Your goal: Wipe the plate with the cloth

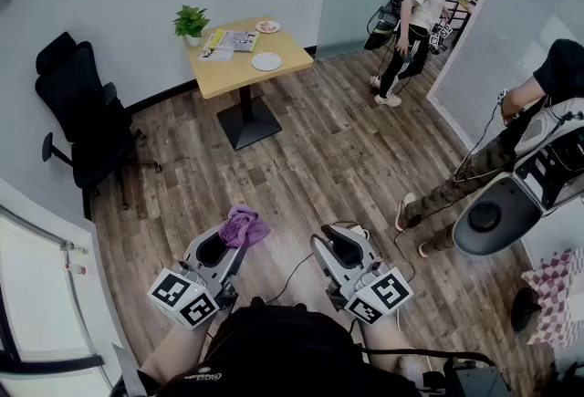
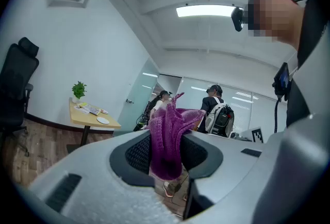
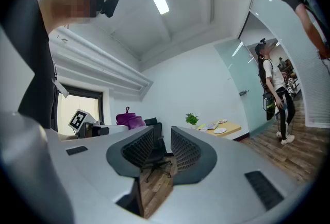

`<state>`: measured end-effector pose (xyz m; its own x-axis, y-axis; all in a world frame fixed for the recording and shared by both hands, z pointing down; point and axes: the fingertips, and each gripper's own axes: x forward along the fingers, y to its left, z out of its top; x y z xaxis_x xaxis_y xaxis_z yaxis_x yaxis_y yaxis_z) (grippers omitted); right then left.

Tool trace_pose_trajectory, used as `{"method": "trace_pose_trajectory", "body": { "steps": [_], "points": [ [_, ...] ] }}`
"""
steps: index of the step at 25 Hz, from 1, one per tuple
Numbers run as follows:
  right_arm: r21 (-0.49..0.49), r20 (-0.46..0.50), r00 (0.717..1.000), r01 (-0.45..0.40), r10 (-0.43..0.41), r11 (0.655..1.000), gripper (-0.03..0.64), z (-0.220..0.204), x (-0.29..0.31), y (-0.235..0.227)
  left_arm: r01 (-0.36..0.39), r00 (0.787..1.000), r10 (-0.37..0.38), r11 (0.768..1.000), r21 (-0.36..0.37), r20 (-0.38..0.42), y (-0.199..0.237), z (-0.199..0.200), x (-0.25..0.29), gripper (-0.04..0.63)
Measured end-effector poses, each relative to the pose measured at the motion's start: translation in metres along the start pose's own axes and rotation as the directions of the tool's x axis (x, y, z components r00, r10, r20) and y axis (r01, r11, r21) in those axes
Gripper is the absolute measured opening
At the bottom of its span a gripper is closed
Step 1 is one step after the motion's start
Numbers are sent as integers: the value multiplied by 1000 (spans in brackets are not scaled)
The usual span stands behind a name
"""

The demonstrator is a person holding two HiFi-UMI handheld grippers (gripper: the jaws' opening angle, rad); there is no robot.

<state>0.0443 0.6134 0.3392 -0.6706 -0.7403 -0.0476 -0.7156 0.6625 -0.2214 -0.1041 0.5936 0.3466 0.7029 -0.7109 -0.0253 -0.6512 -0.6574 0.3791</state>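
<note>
Low in the middle of the head view, the person held the left gripper (image 1: 230, 238) and the right gripper (image 1: 339, 242) side by side over bare wooden floor (image 1: 301, 167), which to my eye meant the wiping had not begun. The left jaws were clamped on a purple cloth (image 1: 243, 226), pinched near its lower end so that a loose tuft stood up free. I judged that a sensible hold for rubbing a surface. The right jaws stood a little apart with nothing between them, probably kept free to steady a plate. The plates lay well apart from both tools, on the tabletop (image 1: 233, 74) in the upper middle of that view. A plain white plate (image 1: 266, 62) sat near its front edge, and a smaller plate (image 1: 267, 26) toward the back carried something I couldn't make out. By my count there were two grippers, one purple cloth, two plates and one potted plant (image 1: 191, 22). There were also some magazines (image 1: 233, 40) too overlapped to number, and one black office chair (image 1: 78, 117) at the upper left. Two other people were about: a standing person (image 1: 415, 16) at the upper right and a second person (image 1: 474, 176) at the right edge. A checked fabric (image 1: 555, 295) showed at the lower right, and what it was I couldn't tell.
</note>
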Motion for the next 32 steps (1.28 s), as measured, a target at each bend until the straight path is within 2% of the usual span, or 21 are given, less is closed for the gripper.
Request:
{"method": "trace_pose_trajectory", "body": {
  "steps": [7, 10, 23, 32],
  "points": [
    [4, 4, 1000, -8, 8, 1000, 99, 2, -1, -1, 10, 1000, -10, 1000, 5, 3, -6, 2, 7, 124],
    [20, 24, 1000, -13, 12, 1000, 57, 7, -3, -3, 13, 1000, -13, 1000, 8, 3, -9, 1, 12, 124],
    [59, 2, 1000, 16, -16, 998, 57, -1, -44, -33, 8, 1000, -8, 1000, 11, -14, -41, -17, 35, 124],
    [56, -7, 1000, 2, -1, 998, 57, 1, -45, -29, -8, 1000, 8, 1000, 19, 1, -43, -12, 30, 124]
  ]
}}
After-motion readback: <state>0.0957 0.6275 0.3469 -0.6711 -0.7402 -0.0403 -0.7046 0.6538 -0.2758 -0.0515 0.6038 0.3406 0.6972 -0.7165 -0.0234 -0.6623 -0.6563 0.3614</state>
